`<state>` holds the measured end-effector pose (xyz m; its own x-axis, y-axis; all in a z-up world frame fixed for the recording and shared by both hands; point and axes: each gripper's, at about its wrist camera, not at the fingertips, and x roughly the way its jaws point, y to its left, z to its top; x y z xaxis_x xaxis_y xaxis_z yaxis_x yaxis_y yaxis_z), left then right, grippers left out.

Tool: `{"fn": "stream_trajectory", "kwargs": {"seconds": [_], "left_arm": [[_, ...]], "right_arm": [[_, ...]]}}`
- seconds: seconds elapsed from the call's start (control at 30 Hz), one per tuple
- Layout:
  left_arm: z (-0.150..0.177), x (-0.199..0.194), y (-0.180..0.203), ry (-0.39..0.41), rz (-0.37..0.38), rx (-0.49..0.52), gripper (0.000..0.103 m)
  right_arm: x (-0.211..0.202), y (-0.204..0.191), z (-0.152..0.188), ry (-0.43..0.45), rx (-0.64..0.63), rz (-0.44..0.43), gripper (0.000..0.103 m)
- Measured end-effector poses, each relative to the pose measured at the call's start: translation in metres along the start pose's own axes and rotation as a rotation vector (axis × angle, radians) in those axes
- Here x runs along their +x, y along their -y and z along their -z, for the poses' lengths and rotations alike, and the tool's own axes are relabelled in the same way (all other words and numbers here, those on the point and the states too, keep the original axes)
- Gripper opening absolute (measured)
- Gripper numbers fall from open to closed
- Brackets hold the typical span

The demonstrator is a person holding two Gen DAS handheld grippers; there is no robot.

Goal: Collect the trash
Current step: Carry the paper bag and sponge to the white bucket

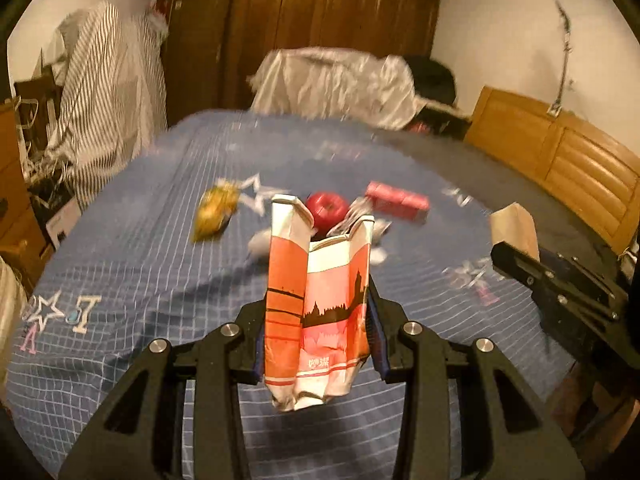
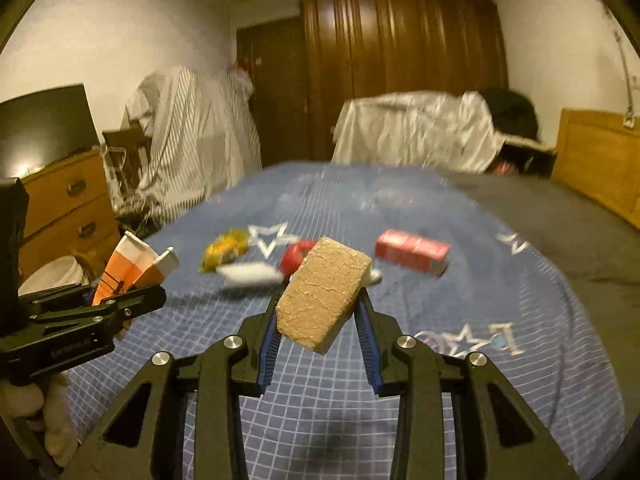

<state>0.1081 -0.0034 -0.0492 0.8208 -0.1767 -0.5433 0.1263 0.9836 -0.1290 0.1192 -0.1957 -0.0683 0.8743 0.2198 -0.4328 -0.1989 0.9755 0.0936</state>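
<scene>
Left wrist: carton [image 1: 316, 312] (crumpled) above bedspread [image 1: 160, 248].

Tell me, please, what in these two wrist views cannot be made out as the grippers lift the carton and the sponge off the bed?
- White object beside the apple: motion blur in both views, identity unclear.
- Yellow wrapper: blurred, print unreadable.
- Apple in the right wrist view: mostly behind the sponge.
- Carton base: crumpled, contents unseen.
- Any trash bin: none identifiable in either view.
</scene>
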Motion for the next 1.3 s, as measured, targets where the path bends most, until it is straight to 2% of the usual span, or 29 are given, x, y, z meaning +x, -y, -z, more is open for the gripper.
{"fn": "stream_trajectory", "kwargs": {"seconds": [0.2,0.43,0.6,0.83,1.03,1.17,1.3], "left_arm": [[-0.003,-0.031,0.027,0.104,0.002,0.030,0.037],[0.000,-0.047,0.040,0.140,0.003,0.043,0.037],[-0.005,-0.052,0.042,0.155,0.004,0.036,0.037],[-0.008,-0.056,0.044,0.166,0.006,0.047,0.037],[-0.008,-0.061,0.037,0.176,-0.004,0.036,0.037],[-0.014,-0.067,0.021,0.190,-0.039,0.012,0.037],[-0.023,-0.075,-0.012,0.204,-0.102,-0.025,0.038]], "right_arm": [[-0.060,0.004,-0.004,0.102,0.008,0.009,0.037],[-0.108,0.011,-0.010,0.177,0.007,0.032,0.038],[-0.121,0.012,-0.012,0.182,0.006,0.039,0.038],[-0.132,0.009,-0.013,0.182,0.007,0.045,0.038],[-0.122,-0.002,-0.022,0.174,-0.002,0.033,0.038],[-0.108,-0.011,-0.032,0.162,-0.022,-0.017,0.038],[-0.084,-0.035,-0.047,0.148,-0.040,-0.088,0.038]]}}
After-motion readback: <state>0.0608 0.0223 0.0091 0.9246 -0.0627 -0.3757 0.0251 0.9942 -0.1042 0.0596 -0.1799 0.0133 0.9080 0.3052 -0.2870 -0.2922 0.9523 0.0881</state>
